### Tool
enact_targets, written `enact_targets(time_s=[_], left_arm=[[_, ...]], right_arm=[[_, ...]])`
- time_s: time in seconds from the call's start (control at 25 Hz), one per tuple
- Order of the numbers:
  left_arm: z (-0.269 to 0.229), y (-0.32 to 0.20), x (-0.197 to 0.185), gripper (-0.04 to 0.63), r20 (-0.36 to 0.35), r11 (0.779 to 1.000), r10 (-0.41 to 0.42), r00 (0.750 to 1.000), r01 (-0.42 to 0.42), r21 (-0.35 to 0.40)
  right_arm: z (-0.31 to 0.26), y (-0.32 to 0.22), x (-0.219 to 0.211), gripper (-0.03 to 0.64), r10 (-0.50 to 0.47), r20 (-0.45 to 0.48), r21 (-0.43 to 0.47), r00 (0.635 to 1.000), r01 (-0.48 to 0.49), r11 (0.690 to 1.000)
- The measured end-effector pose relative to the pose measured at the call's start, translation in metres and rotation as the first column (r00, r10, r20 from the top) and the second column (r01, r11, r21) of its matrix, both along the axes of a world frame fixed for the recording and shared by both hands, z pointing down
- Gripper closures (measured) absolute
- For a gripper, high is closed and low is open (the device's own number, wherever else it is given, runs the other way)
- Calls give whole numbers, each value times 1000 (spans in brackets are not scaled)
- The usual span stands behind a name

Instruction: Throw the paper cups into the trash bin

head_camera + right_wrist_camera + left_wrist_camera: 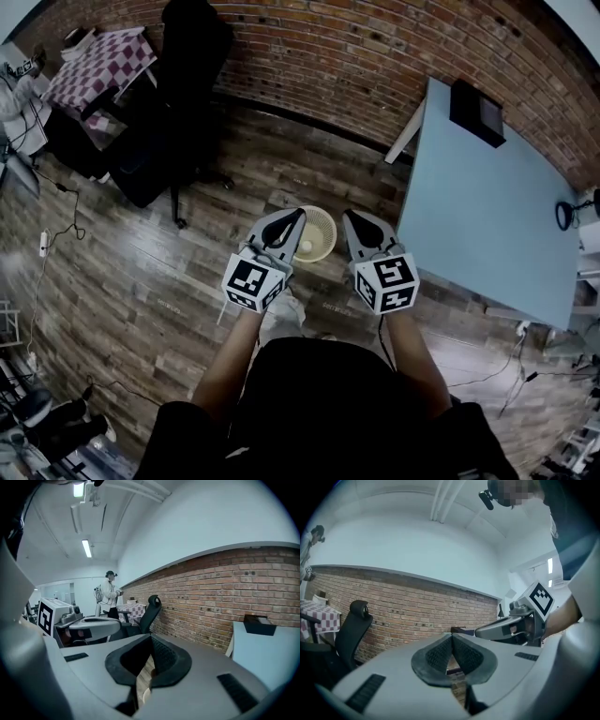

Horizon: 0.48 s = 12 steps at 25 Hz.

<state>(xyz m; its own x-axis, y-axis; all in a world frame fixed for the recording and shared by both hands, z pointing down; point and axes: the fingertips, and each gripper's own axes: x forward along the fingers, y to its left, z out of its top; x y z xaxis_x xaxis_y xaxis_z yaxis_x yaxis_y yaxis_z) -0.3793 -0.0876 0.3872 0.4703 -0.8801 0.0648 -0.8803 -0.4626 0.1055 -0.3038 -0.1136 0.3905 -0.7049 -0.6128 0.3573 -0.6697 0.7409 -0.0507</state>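
In the head view a cream mesh trash bin (322, 225) stands on the wooden floor, with a pale round thing (307, 247) lying inside it, likely a paper cup. My left gripper (298, 217) hangs over the bin's left rim, and its jaws are shut with nothing between them. My right gripper (348, 217) hovers just right of the bin, also shut and empty. The left gripper view shows its ribbed pads (440, 654) pressed together and the right gripper (506, 629) alongside. The right gripper view shows its own pads (164, 657) meeting at the tip.
A light blue table (487, 206) with a black box (476, 112) stands to the right. A black office chair (178, 103) and a checkered table (98, 66) are at the far left by the brick wall (375, 47). A person (108, 592) stands far off.
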Motion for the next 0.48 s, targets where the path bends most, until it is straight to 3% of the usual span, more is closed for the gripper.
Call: enact_targets(time_s=[0.48], left_arm=[[-19,52,69,586,57,1000,6,998,-8,26]], right_arm=[[-18,49,65,612,13,66,28,998,-15,999]])
